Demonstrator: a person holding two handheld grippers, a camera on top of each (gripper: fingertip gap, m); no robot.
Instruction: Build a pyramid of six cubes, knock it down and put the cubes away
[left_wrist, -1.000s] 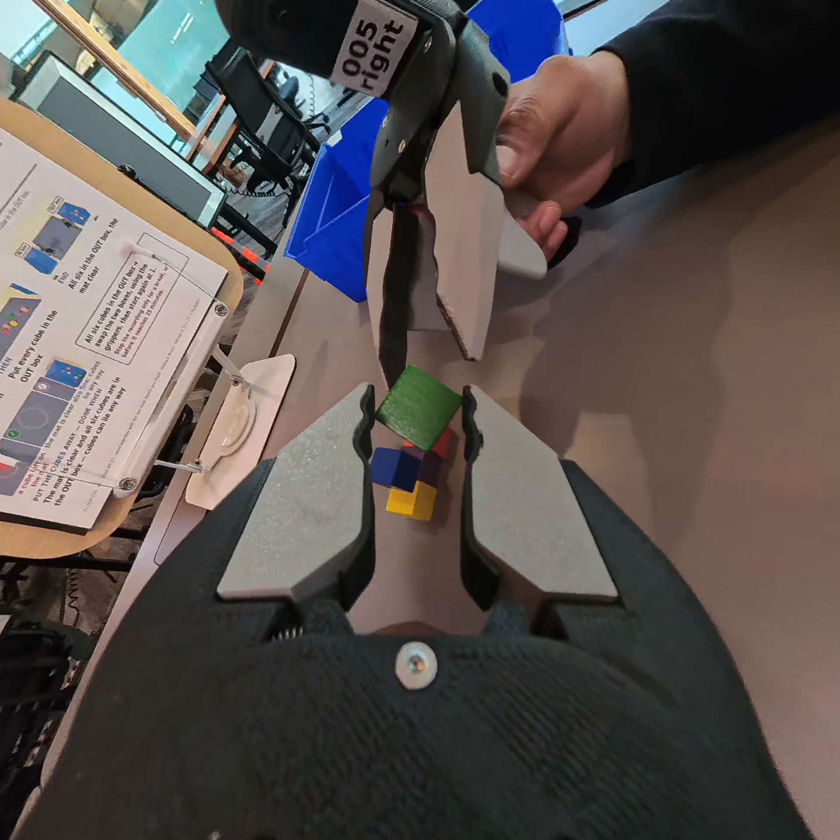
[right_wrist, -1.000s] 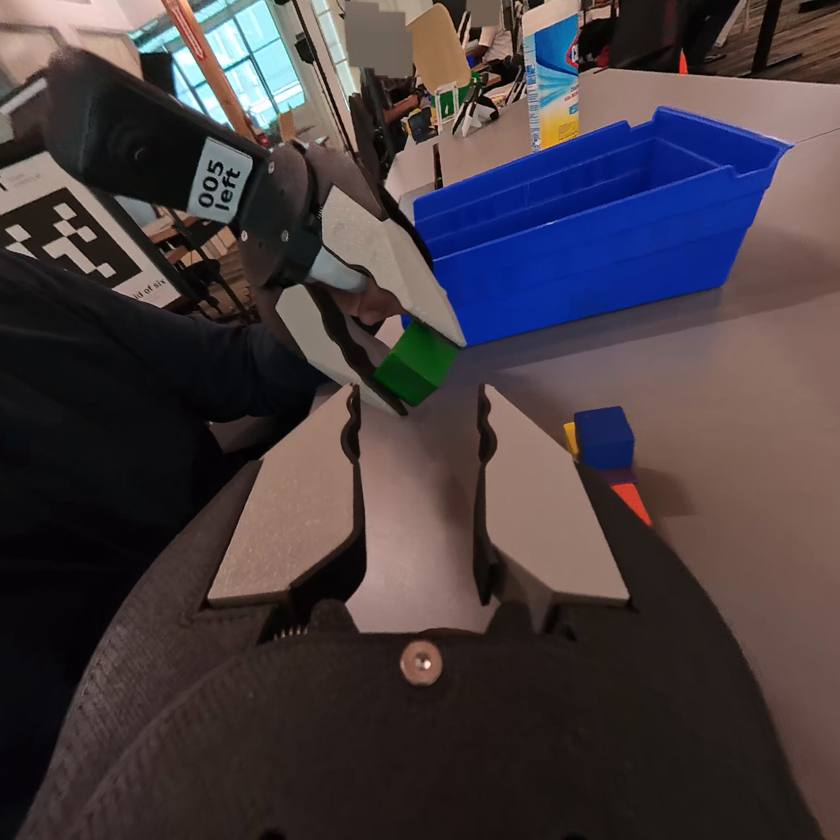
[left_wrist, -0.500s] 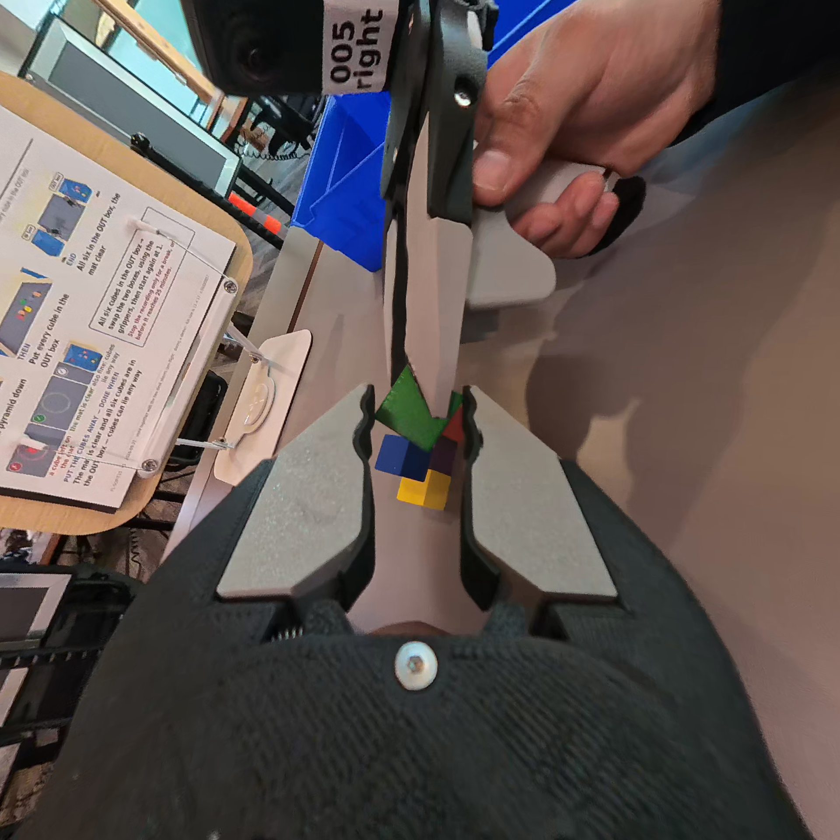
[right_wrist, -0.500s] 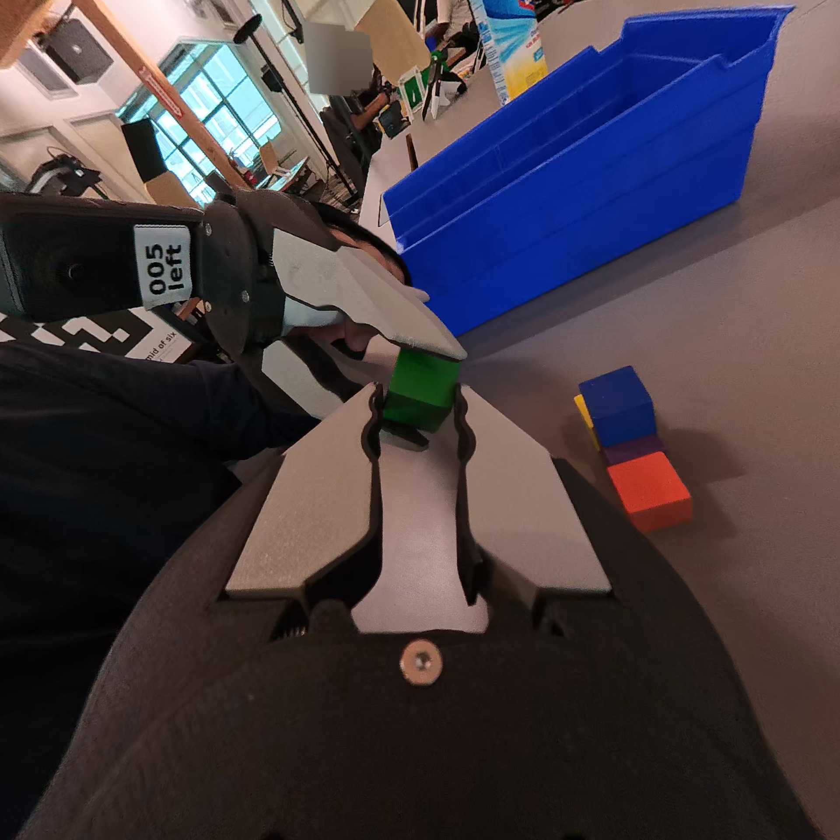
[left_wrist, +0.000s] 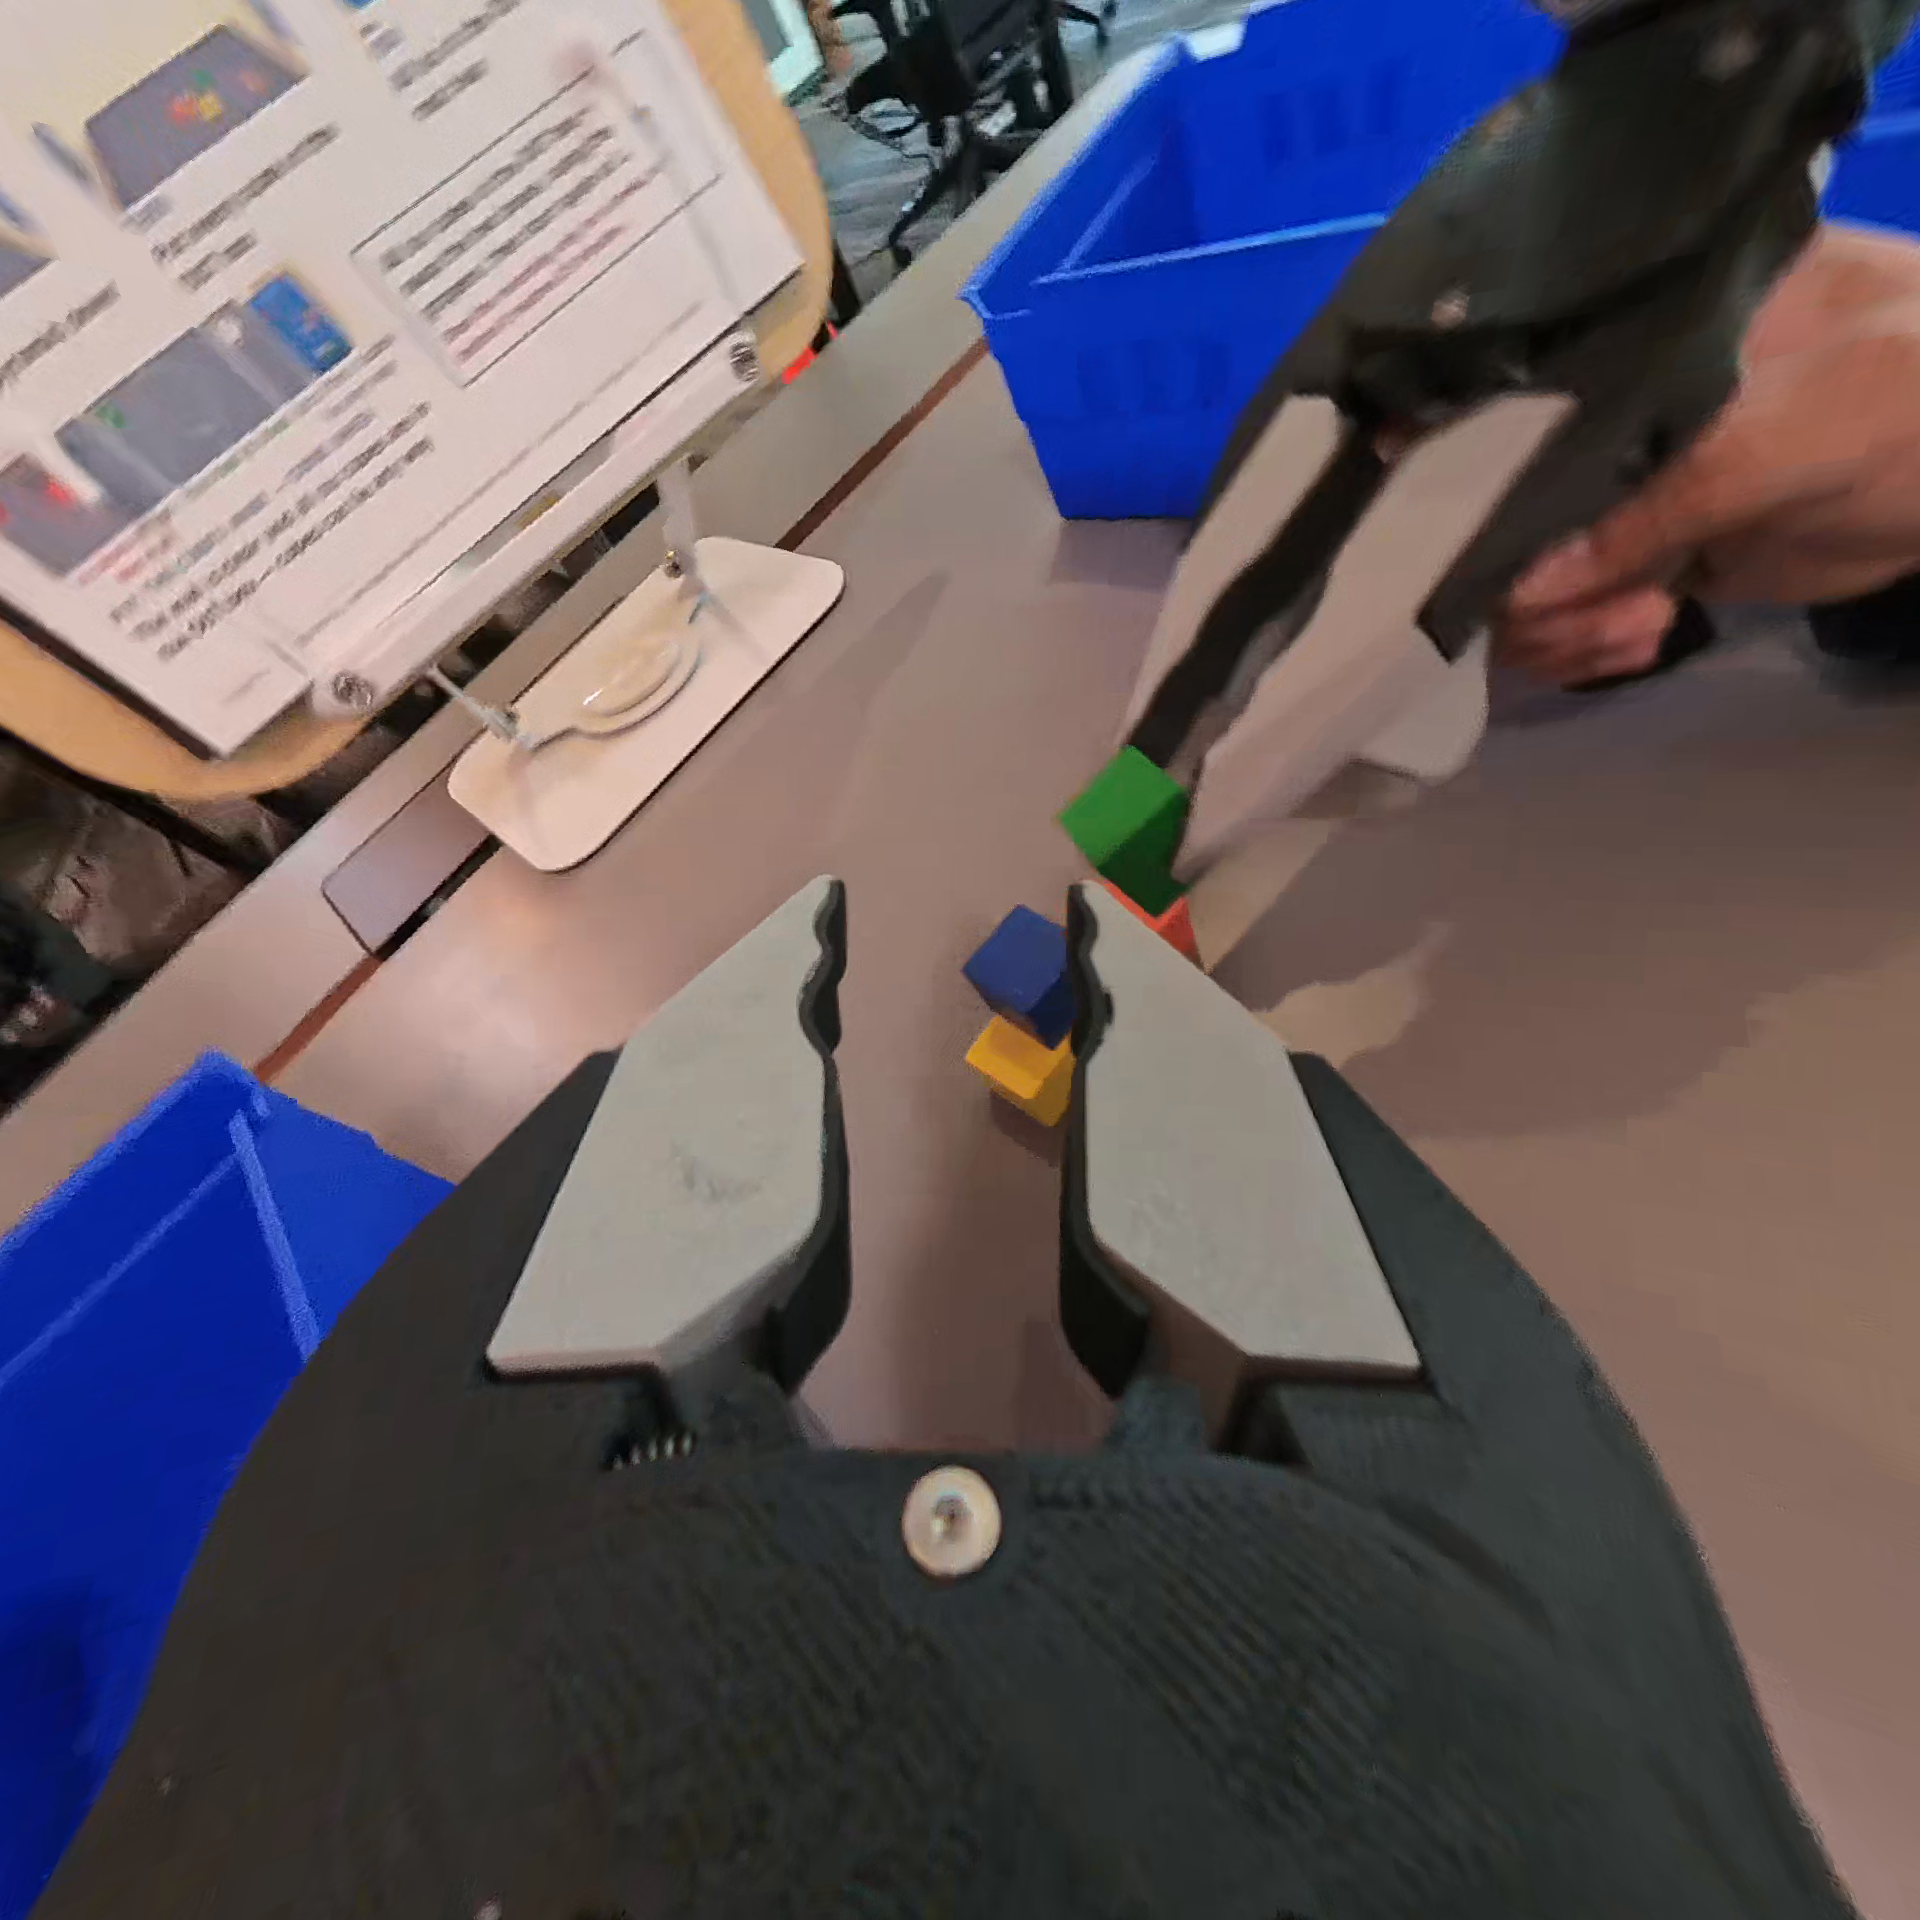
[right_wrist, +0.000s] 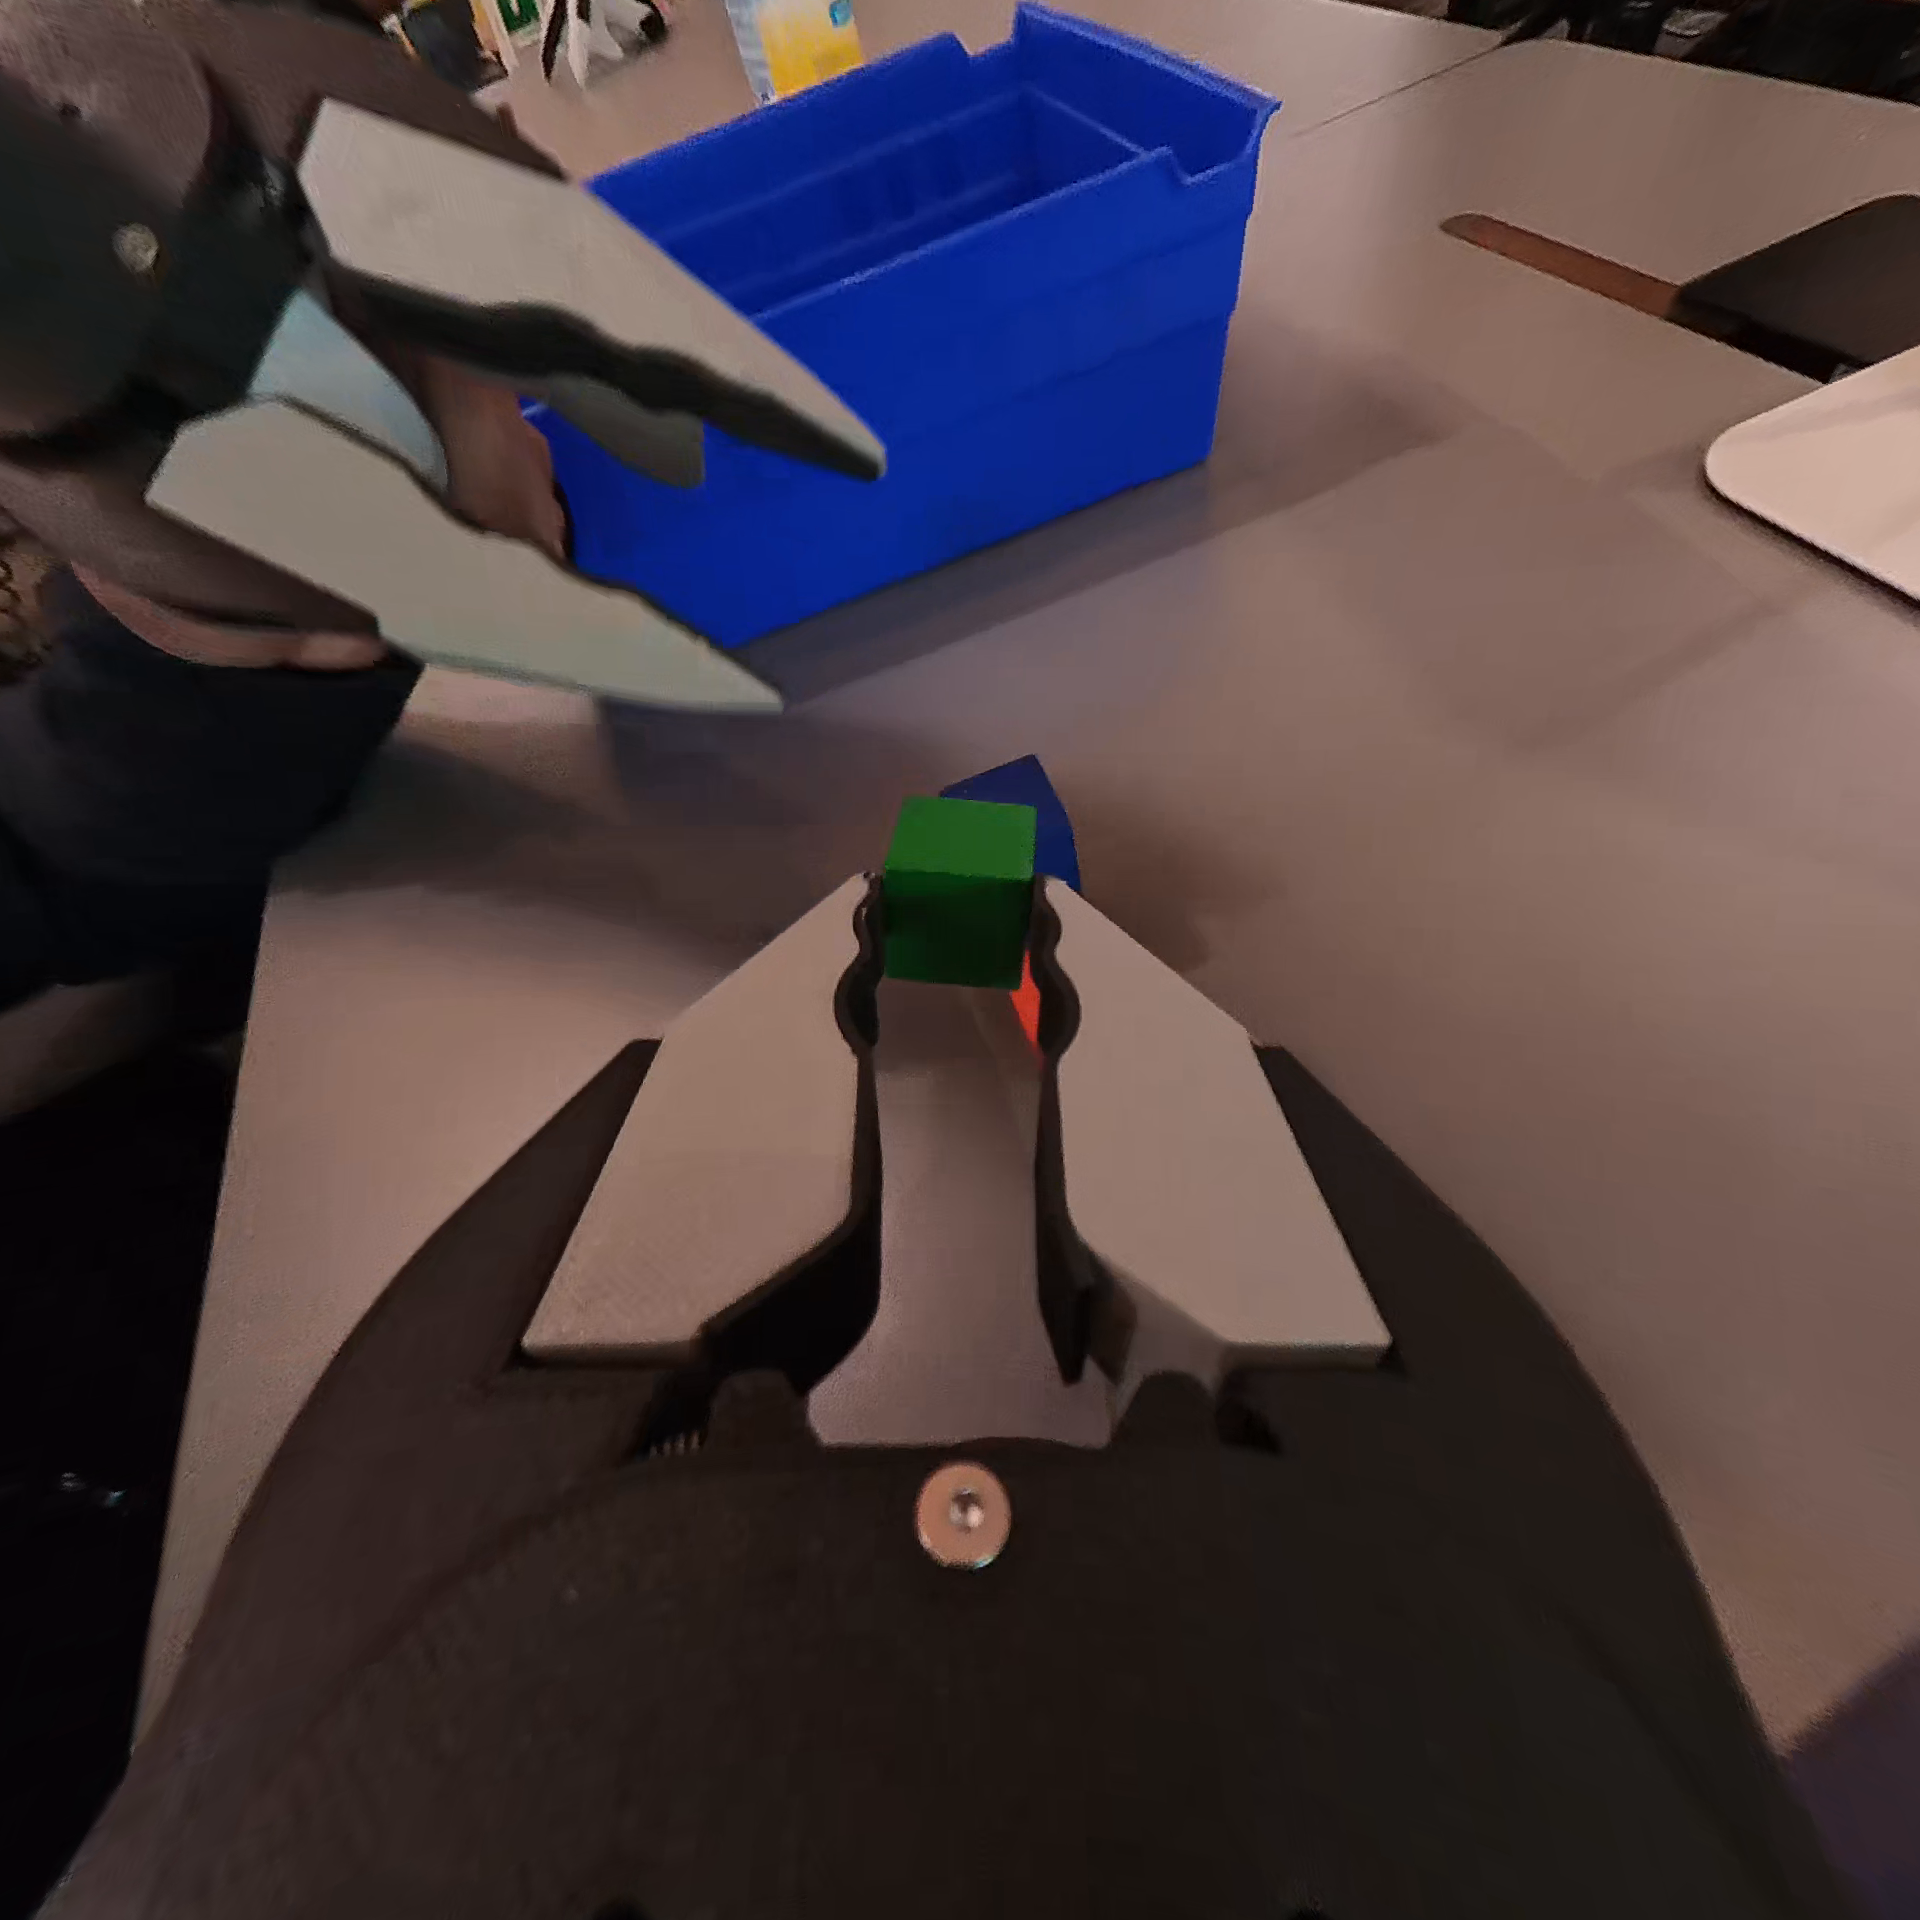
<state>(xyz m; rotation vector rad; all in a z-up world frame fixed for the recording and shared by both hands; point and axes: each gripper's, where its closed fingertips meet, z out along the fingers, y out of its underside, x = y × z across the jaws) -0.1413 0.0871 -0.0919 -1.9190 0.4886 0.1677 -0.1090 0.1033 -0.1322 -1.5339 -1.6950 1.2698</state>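
Building step. Right tool (right_wrist: 956, 914) grips green cube (right_wrist: 961, 894) at its tips, above the red cube (left_wrist: 1179, 923). Left tool (left_wrist: 951, 977) gapes, holding nothing. Blue cube (left_wrist: 1023, 977) probably sits atop yellow cube (left_wrist: 1018, 1070). Next: lower green squarely, then release.

The green cube (right_wrist: 961, 888) shows a brighter top face and darker sides. Behind it is a dark blue cube (left_wrist: 1020, 975), with a yellow cube (left_wrist: 1018, 1070) and an orange-red cube (left_wrist: 1174, 923) nearby. The bench (right_wrist: 1455, 831) is plain grey-brown. Two bins (right_wrist: 966, 312) (left_wrist: 125, 1351) are solid bright blue. The fingers (left_wrist: 707, 1164) are matte light grey with black edges, on black textured bodies. The sign stand (left_wrist: 644, 707) is white.
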